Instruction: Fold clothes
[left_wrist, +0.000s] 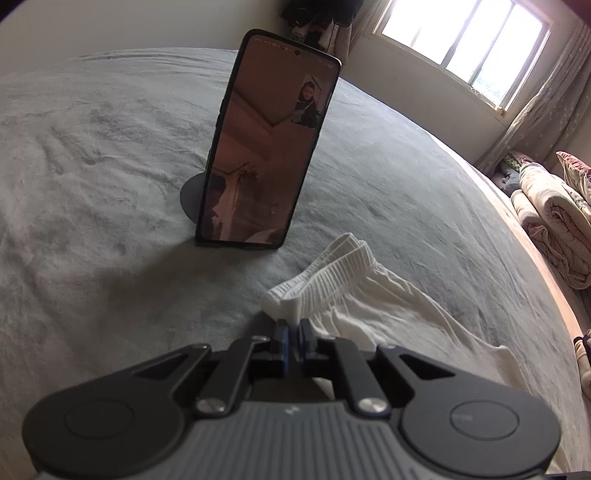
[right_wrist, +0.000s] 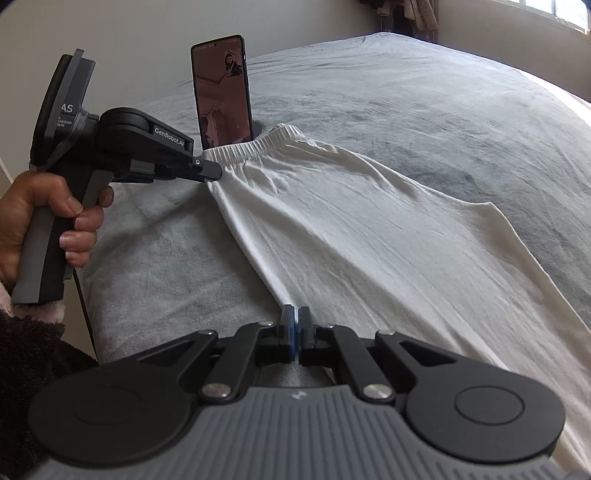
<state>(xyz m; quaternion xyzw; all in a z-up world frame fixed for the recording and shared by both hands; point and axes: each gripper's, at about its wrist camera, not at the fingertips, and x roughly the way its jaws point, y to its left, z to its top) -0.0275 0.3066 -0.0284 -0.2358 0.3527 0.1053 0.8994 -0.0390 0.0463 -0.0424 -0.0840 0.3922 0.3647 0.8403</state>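
The left gripper (right_wrist: 212, 171) bears "GenRobot.AI" in white on its black arm, and the letters "AS" on its grey housing; smaller lines beneath are unreadable.

A grey blanket (left_wrist: 110, 166) covers the bed. At two o'clock, a bright window (left_wrist: 461, 40) with pale curtains (left_wrist: 546, 122); folded quilts (left_wrist: 554, 221) at three.

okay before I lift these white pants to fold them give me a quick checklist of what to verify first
1. Left tongs shut on the white pants at the waistband corner: ok.
2. Right tongs shut on the near side edge of the pants: looks ok, though the pinch itself is hard to see.
3. Pants lying fairly flat on the grey bedspread: ok, light wrinkles.
4. Phone on its stand clear of the fabric: not ok, it stands right at the waistband.
5. Far leg hem free: cannot tell, out of view.
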